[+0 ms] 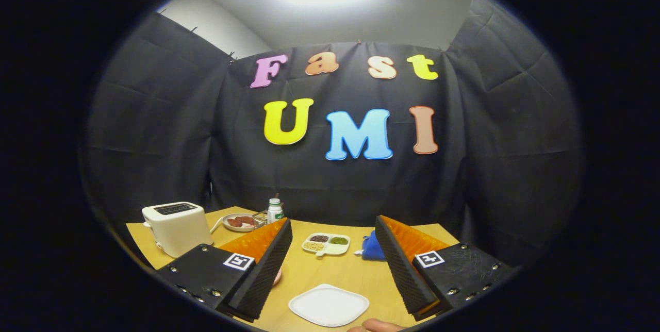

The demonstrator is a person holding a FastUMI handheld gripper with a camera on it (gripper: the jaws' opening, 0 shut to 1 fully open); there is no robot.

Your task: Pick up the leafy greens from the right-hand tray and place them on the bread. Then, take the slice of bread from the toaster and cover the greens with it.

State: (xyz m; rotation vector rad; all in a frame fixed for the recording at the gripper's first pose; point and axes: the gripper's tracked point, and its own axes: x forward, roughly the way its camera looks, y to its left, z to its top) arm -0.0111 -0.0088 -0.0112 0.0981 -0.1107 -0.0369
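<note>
While the tongs (330, 270) hang spread and empty above the worktop (356, 270), a white plate (328, 304) lies bare between their tips, the toaster (177, 227) well off to the left. Neither greens nor bread can be made out; a blue object (372, 247) hides behind the right finger, so a blind reach risks grabbing wrongly.

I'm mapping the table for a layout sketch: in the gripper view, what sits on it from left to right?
Toaster → plate of red food → bottle → divided dish → blue object. The open claw holds nothing.
</note>
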